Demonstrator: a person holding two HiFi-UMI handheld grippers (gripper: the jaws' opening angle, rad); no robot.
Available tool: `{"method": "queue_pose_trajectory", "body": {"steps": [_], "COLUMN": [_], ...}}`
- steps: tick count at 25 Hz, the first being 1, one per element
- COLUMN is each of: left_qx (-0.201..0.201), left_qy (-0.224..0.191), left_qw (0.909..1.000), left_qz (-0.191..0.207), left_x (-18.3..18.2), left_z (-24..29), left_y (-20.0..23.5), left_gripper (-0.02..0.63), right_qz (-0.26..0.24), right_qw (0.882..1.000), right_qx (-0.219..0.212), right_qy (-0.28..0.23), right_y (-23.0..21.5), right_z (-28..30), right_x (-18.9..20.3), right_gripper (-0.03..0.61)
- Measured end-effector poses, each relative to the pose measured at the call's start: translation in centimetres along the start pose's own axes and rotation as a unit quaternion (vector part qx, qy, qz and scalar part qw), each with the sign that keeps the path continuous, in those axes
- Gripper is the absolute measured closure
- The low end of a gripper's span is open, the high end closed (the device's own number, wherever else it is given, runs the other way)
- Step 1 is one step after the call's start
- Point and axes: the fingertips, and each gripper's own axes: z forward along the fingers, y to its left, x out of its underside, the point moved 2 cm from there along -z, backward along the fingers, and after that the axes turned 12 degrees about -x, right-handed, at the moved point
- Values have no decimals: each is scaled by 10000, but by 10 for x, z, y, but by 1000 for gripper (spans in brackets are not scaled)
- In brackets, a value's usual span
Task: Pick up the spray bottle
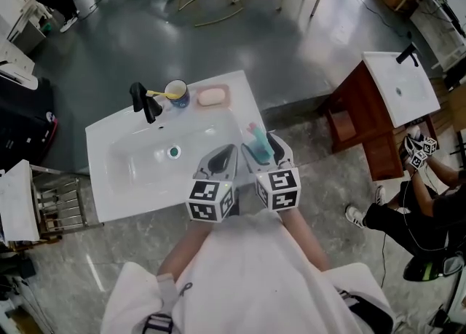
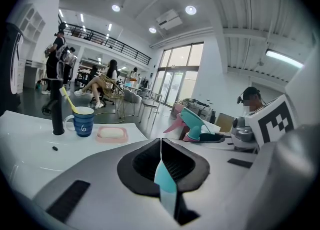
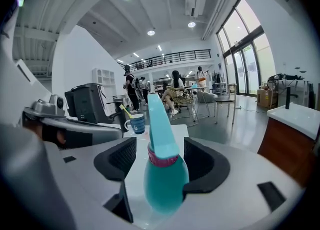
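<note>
A teal spray bottle (image 1: 258,143) with a pink collar stands on the right part of the white washbasin counter (image 1: 102,205). In the right gripper view the bottle (image 3: 162,179) fills the space between the two black pads. My right gripper (image 1: 266,152) (image 3: 157,156) is open around it; white counter shows between the left pad and the bottle, and the right pad lies against its body. My left gripper (image 1: 220,159) (image 2: 161,146) hovers just left of it, jaws pressed together with nothing held. From the left gripper view the bottle's head (image 2: 194,124) shows to the right.
A black faucet (image 1: 145,101), a blue mug (image 1: 177,94) with a yellow toothbrush and a pink soap dish (image 1: 212,97) line the counter's far edge. A second washstand (image 1: 399,85) stands at the right, with a person (image 1: 422,212) low beside it. A metal rack (image 1: 62,205) is left.
</note>
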Motion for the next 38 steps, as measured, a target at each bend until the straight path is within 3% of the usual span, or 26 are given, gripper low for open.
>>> {"method": "queue_pose_trajectory", "body": {"steps": [17, 24, 38], "left_qx": [-228, -99, -307], "left_qy": [81, 152, 83], "left_qw": [9997, 9998, 9992], "left_qz": [-50, -82, -250], "left_x": [3, 8, 8], "left_z": [7, 9, 7], "left_y": [16, 8, 26], "left_gripper": [588, 588, 588], "right_qz": [-374, -371, -390], "right_qw": [9968, 9966, 9972], "right_qx": [174, 10, 101], "right_qy": [680, 731, 634], "right_y": [-9, -7, -7], "right_z": [23, 28, 32], "right_x": [19, 17, 16], "right_gripper": [293, 293, 295]}}
